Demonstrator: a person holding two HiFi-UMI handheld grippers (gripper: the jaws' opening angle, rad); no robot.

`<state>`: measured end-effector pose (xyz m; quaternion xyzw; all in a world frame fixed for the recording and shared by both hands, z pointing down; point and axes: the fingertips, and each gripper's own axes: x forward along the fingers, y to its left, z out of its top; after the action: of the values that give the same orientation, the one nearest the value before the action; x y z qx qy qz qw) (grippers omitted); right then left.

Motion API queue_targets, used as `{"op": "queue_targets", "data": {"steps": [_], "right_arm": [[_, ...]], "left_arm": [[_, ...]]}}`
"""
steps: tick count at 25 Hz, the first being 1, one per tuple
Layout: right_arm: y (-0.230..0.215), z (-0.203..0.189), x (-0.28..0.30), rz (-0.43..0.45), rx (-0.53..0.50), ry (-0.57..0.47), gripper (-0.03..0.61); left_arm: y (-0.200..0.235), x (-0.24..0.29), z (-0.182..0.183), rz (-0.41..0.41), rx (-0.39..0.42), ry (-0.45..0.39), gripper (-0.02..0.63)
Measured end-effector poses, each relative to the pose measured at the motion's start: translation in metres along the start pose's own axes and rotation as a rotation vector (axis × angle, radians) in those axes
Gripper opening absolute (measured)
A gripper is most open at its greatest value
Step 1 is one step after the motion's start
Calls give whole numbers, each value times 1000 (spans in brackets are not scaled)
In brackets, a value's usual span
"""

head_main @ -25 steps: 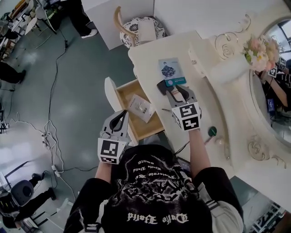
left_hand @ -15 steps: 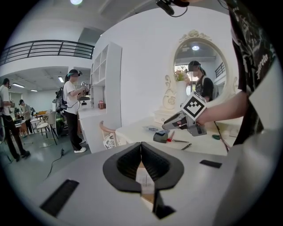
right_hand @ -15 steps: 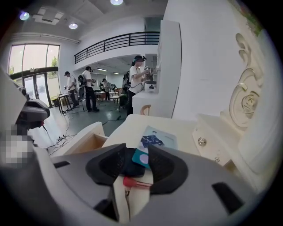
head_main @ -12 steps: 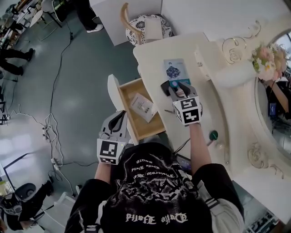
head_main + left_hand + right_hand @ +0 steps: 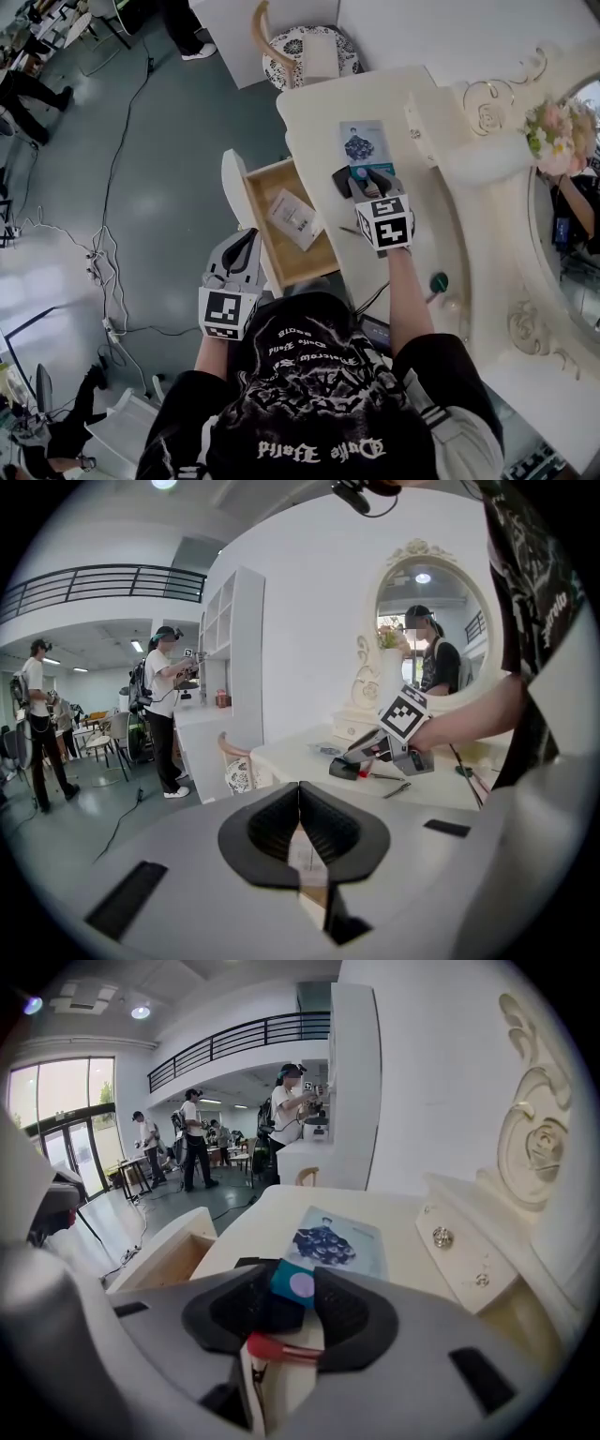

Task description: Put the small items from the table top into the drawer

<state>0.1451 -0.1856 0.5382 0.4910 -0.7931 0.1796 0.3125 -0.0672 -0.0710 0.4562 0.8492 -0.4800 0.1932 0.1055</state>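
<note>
Fingers of the right gripper stand narrowly apart on the table top. A small teal-faced item fills the gap and touches both pads (its face carries a pale round spot). A black item lies against the left side of this gripper's tips. A slender red-tipped stick lies crosswise low between the jaws; whether it touches them cannot be told. Just beyond the tips a pale blue booklet with a dark picture lies flat on the table top.

Fingers of the left gripper are pressed together along their whole length with nothing between them. In the head view this gripper hangs near the front corner of the drawer.

The drawer is pulled out to the left of the table top and stands open. A white flat box lies tilted on its wooden floor.

A small green round item sits on the table top beside the right forearm, well apart from the booklet. Pink and white flowers stand at the far right, by the mirror frame.
</note>
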Motion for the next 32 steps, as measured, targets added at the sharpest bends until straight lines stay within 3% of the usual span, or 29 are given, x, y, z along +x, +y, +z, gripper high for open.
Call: {"op": "queue_targets", "data": {"steps": [5, 18, 27, 32], "right_arm": [[1, -5, 3, 11, 30, 22, 152], [-1, -8, 6, 94, 140, 7, 134], [-10, -9, 4, 49, 113, 5, 31], [-15, -7, 0, 8, 86, -13, 18]], "left_arm": [[6, -6, -4, 37, -30, 8, 15], [4, -5, -4, 58, -8, 12, 15], [5, -7, -1, 69, -18, 2, 15], [6, -7, 1, 72, -16, -5, 15]]}}
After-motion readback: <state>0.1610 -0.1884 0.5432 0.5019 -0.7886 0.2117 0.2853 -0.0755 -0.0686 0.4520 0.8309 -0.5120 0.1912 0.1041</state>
